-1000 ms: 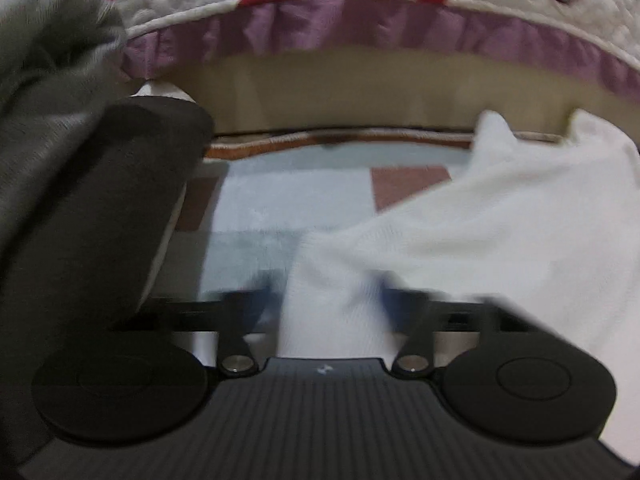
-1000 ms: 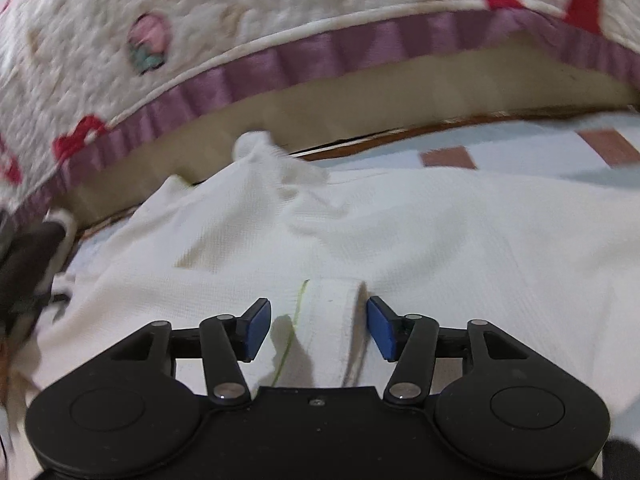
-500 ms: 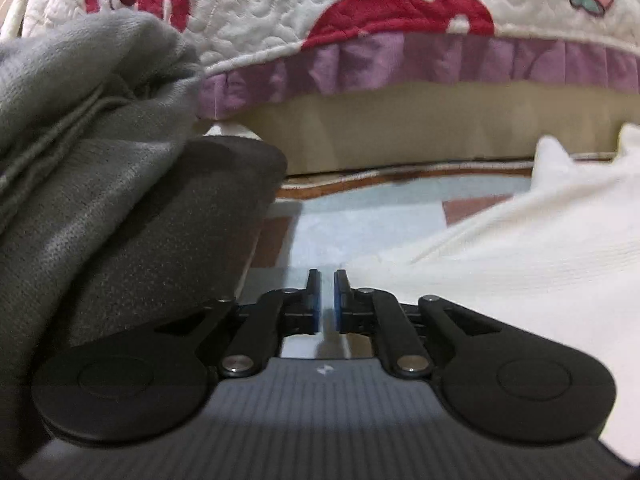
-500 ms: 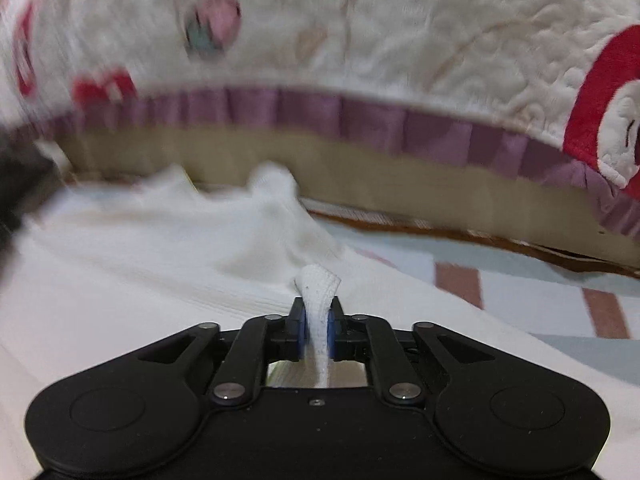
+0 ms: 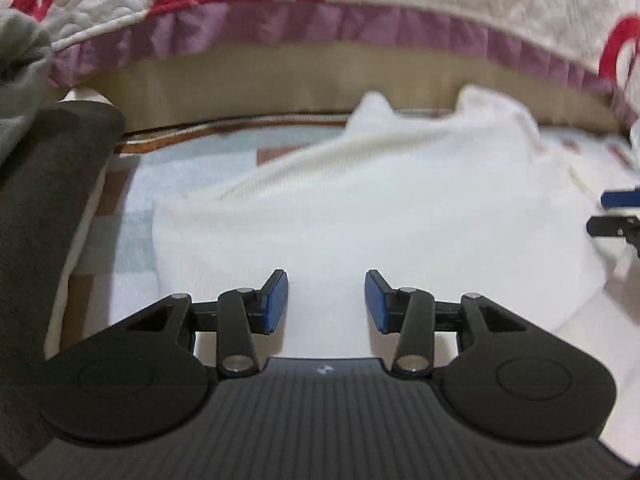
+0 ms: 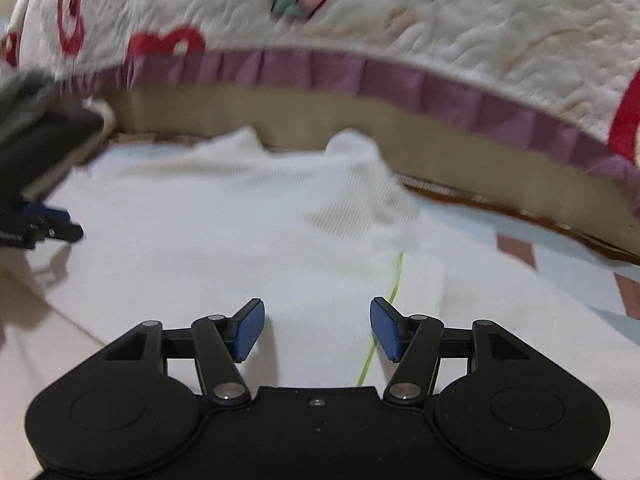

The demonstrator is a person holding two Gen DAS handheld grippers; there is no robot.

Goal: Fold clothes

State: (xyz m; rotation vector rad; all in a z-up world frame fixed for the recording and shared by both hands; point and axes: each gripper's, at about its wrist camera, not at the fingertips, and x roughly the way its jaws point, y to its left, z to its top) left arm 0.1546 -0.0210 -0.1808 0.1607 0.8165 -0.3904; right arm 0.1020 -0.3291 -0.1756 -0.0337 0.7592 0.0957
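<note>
A white knit garment (image 5: 380, 200) lies spread on the patterned mat, folded over on itself; it also shows in the right wrist view (image 6: 260, 232), with a thin green thread (image 6: 384, 320) along one hem. My left gripper (image 5: 326, 300) is open and empty, low over the garment's near edge. My right gripper (image 6: 317, 330) is open and empty over the white cloth beside the hem. The right gripper's fingertips (image 5: 616, 216) show at the right edge of the left wrist view. The left gripper's fingertips (image 6: 52, 224) show at the left edge of the right wrist view.
A quilted bedspread with red prints and a purple frill (image 5: 360, 28) hangs over the bed side behind the mat. Dark grey folded clothes (image 5: 44, 200) are stacked at the left. The checked mat (image 5: 132, 220) shows left of the garment.
Both grippers were shut half a second ago, the right one on a pinch of white cloth. Both have opened, the cloth has dropped flat, and the left gripper has moved right over the garment.
</note>
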